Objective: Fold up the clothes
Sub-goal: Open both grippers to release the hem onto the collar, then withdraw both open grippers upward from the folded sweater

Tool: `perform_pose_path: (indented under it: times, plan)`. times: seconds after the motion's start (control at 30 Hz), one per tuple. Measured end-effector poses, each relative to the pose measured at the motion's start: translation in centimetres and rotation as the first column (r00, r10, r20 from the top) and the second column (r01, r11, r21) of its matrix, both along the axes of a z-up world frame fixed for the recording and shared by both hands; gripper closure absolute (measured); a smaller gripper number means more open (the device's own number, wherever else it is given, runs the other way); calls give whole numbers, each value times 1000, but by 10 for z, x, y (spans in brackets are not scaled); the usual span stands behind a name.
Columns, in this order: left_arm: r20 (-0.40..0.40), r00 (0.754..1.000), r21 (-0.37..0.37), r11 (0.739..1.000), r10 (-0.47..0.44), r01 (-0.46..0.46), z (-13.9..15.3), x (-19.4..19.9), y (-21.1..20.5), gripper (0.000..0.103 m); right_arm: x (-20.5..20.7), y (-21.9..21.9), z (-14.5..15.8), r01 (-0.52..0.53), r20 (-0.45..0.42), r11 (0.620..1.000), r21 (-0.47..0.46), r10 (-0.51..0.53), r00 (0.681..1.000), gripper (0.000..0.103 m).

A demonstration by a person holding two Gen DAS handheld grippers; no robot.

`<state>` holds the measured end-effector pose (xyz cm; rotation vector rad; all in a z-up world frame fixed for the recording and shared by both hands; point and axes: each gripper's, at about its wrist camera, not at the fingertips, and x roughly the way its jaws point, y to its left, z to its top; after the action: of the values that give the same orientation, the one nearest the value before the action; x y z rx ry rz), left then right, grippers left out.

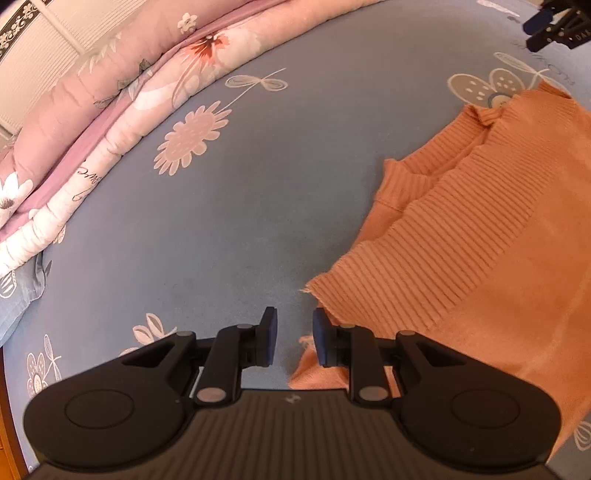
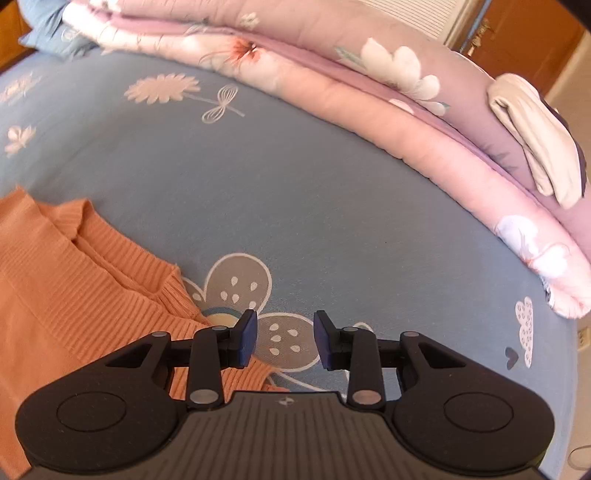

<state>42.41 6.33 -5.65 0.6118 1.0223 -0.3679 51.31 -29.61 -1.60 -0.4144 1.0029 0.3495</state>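
Note:
An orange ribbed knit sweater lies folded on the blue flowered bedsheet, filling the right side of the left wrist view. My left gripper hovers at its left edge, jaws apart with nothing between them. In the right wrist view the sweater lies at lower left, neckline toward the middle. My right gripper stands open over a flower print on the sheet, just right of the sweater's corner, holding nothing. The right gripper also shows at the top right of the left wrist view.
A folded pink floral quilt runs along the far side of the bed, and it shows as the quilt in the right wrist view too. A folded pale cloth rests on it at right. A blue pillow sits at top left.

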Motion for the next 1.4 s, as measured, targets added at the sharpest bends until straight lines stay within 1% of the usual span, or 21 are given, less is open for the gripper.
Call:
perform_pose_path:
  times: [0.1, 0.2, 0.27, 0.33, 0.37, 0.43, 0.47, 0.57, 0.63, 0.67, 0.73, 0.83, 0.93, 0.97, 1.03, 1.07, 1.13, 1.2, 1.23, 1.33, 1.4]
  plan:
    - [0, 996, -76, 993, -90, 90, 5, -33, -11, 77, -25, 2, 2, -57, -30, 997, 45, 58, 998, 65]
    - [-12, 983, -144, 973, -183, 179, -6, -54, -29, 76, -56, 7, -20, -95, -109, 993, 69, 103, 989, 65]
    - [-28, 981, -171, 968, -190, 183, -22, -54, -37, 75, -66, 4, -41, -78, -147, 994, 81, 89, 985, 65]
    - [-47, 986, -162, 976, -158, 148, -42, -47, -36, 73, -70, -4, -62, -27, -191, 995, 97, 45, 981, 65]
    - [-54, 993, -137, 986, -103, 95, -53, -41, -29, 73, -69, -9, -72, 4, -199, 997, 82, 12, 980, 65]
    - [-79, 997, -209, 978, -6, -11, -64, -32, -1, 71, -70, -24, -81, 41, -191, 992, 115, -18, 981, 65]
    - [-88, 996, -233, 971, 36, -56, -65, -28, 13, 71, -71, -30, -82, 65, -193, 987, 144, -36, 981, 65]
    - [-96, 991, -213, 970, 96, -115, -62, -27, 34, 72, -75, -41, -79, 114, -184, 973, 198, -78, 980, 65]
    - [-67, 991, -161, 979, 112, -122, -50, -35, 35, 74, -85, -41, -73, 130, -159, 969, 210, -97, 982, 65]
    - [-54, 994, -155, 982, 97, -105, -42, -42, 34, 74, -93, -40, -68, 129, -141, 967, 220, -100, 985, 64]
    - [-50, 998, -197, 979, 44, -53, -22, -60, 29, 73, -112, -37, -58, 121, -111, 960, 251, -95, 989, 64]
    - [-38, 994, -274, 958, -102, 88, 4, -94, -1, 64, -146, -22, -45, 50, -109, 947, 316, -16, 994, 64]
    - [-35, 976, -311, 930, -215, 194, -6, -121, -23, 59, -178, -3, -46, -25, -121, 936, 350, 72, 990, 64]
    - [-51, 977, -300, 937, -205, 181, -16, -122, -24, 59, -185, -2, -51, -30, -127, 940, 341, 77, 989, 64]
    - [-87, 990, -266, 961, -107, 80, -41, -118, -11, 60, -195, -6, -64, -8, -151, 946, 324, 61, 987, 64]
    - [-88, 994, -283, 958, -63, 35, -49, -118, 1, 62, -198, -14, -73, 21, -168, 946, 324, 36, 985, 64]
    - [-76, 997, -344, 939, -8, -18, -58, -123, 26, 61, -205, -43, -86, 89, -193, 919, 384, -14, 981, 70]
    - [-88, 996, -361, 931, 22, -53, -55, -127, 34, 61, -211, -68, -90, 155, -209, 882, 444, -66, 976, 82]
    - [-94, 995, -335, 941, 15, -46, -51, -129, 33, 61, -212, -76, -91, 187, -218, 870, 456, -94, 971, 84]
    - [-99, 995, -258, 966, -1, -25, -37, -136, 19, 62, -218, -81, -82, 244, -216, 861, 446, -161, 963, 83]
    - [-76, 997, -284, 959, -19, -4, -22, -144, 8, 61, -227, -69, -68, 229, -163, 872, 434, -174, 971, 76]
